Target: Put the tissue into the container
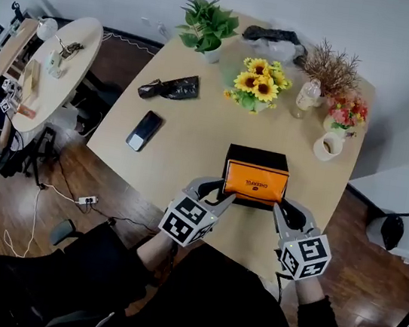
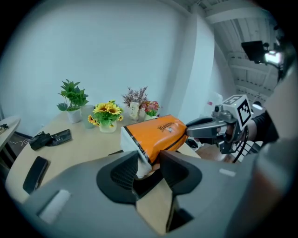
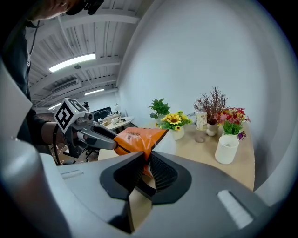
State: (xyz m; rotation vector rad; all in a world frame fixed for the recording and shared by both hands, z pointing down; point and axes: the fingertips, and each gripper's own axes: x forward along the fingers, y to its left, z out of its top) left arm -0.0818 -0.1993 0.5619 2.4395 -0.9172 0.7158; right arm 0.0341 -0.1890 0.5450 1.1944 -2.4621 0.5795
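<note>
Arms reach forward and down: left gripper (image 1: 222,198) pinches the glossy orange tissue pack (image 1: 256,183) at its 9 o'clock end, right gripper (image 1: 279,208) at 3 o'clock, over the black container (image 1: 257,156)

The tissue pack (image 1: 256,183) is wrapped in glossy orange plastic film; the box (image 1: 257,157) looks matt black. The table (image 1: 192,142) top is smooth, matt, pale wood.

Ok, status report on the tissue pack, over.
Grippers: left gripper and right gripper each shut on an end of the orange tissue pack. Pack held over the black container, not released. Nothing seen in the way.
</note>
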